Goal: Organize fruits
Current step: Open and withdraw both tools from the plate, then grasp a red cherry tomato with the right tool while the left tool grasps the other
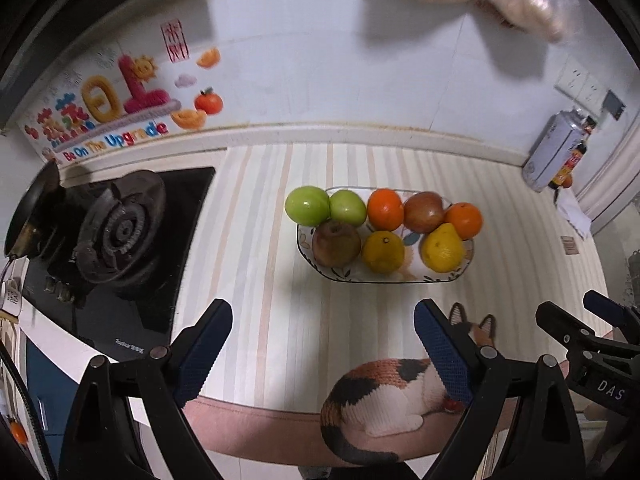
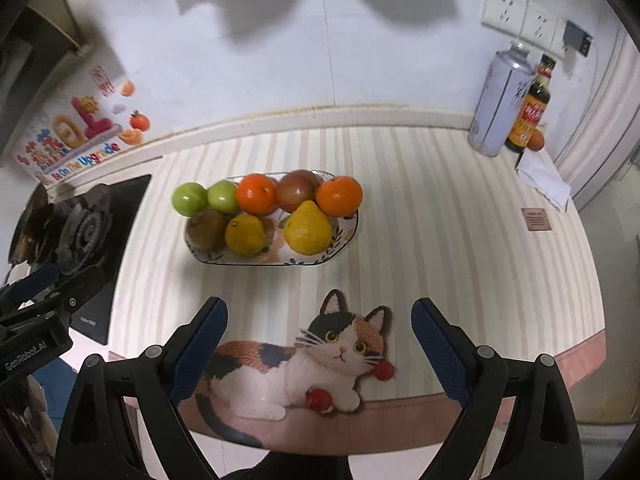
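Left wrist view: left tool [image 1: 322, 344] wide open, holding nothing, hanging over the near edge of the striped bench [image 1: 256, 216]. Plate [image 1: 466, 270] ahead carries eight fruits; far-left green apple [image 1: 307, 205] overhangs the rim. Right tool visible at the right edge.

Right wrist view: right tool [image 2: 320, 340] also spread wide, empty, above the cat mat [image 2: 304, 364]. Plate [image 2: 348, 232] sits mid-bench, well apart from both tools.

Judgement: all fruit plated, so either the close or the very start. Next move, if any: reach forward, centre on one fruit.
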Action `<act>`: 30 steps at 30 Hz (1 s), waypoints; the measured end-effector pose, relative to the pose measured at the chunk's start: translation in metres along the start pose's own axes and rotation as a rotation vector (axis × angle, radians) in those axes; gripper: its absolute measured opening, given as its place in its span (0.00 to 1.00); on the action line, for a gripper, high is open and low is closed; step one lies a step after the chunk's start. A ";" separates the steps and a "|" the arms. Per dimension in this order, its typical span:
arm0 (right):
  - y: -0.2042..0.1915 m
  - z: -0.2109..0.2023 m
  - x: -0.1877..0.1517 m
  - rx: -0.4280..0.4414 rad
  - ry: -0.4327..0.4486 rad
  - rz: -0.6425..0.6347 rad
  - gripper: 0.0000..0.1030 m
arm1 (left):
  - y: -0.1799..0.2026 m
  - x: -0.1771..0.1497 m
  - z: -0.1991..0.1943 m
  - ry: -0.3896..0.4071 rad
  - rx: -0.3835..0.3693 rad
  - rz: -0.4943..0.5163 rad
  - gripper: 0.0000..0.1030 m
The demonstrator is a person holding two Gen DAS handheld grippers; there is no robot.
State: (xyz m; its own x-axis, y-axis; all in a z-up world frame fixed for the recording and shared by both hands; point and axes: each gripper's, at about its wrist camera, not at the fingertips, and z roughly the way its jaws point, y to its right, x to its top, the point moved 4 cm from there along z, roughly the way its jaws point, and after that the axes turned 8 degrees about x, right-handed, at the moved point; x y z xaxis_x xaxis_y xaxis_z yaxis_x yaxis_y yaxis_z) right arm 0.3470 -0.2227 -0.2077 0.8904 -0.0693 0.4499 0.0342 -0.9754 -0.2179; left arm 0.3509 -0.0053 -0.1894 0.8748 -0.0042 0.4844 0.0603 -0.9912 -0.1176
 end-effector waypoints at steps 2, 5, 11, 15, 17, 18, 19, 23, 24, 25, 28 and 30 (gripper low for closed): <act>-0.005 -0.015 -0.005 0.006 0.021 -0.004 0.93 | -0.002 -0.004 -0.015 0.024 -0.007 0.000 0.90; -0.013 -0.038 -0.011 0.010 0.055 -0.013 0.93 | -0.004 -0.010 -0.036 0.052 -0.022 0.004 0.90; -0.029 -0.078 -0.021 0.028 0.111 -0.028 0.93 | -0.005 -0.020 -0.067 0.090 -0.045 0.011 0.90; -0.033 -0.094 -0.024 0.037 0.135 -0.031 0.93 | -0.006 -0.025 -0.083 0.107 -0.054 0.011 0.90; -0.034 -0.100 -0.026 0.036 0.145 -0.032 0.93 | -0.007 -0.027 -0.089 0.113 -0.059 0.011 0.90; -0.035 -0.102 -0.027 0.041 0.147 -0.029 0.93 | -0.007 -0.028 -0.092 0.117 -0.059 0.010 0.90; -0.035 -0.103 -0.029 0.044 0.148 -0.025 0.93 | -0.007 -0.028 -0.094 0.121 -0.062 0.009 0.90; -0.034 -0.107 -0.033 0.057 0.149 -0.016 0.93 | -0.004 -0.032 -0.103 0.134 -0.067 0.011 0.90; -0.034 -0.107 -0.033 0.060 0.148 -0.014 0.93 | -0.003 -0.033 -0.104 0.133 -0.071 0.010 0.90; -0.032 -0.107 -0.034 0.066 0.147 -0.010 0.93 | -0.002 -0.033 -0.104 0.132 -0.073 0.012 0.90; -0.026 -0.107 -0.033 0.079 0.147 0.004 0.93 | 0.002 -0.033 -0.105 0.131 -0.072 0.011 0.90; -0.019 -0.104 -0.032 0.078 0.147 0.015 0.93 | 0.003 -0.033 -0.104 0.129 -0.076 0.007 0.90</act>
State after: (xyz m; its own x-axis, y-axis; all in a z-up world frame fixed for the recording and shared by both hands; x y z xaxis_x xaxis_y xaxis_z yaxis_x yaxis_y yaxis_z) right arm 0.2710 -0.2238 -0.1276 0.8151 -0.1194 0.5669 0.0618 -0.9550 -0.2900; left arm 0.2723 -0.0218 -0.1151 0.8060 -0.0228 0.5915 0.0142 -0.9982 -0.0579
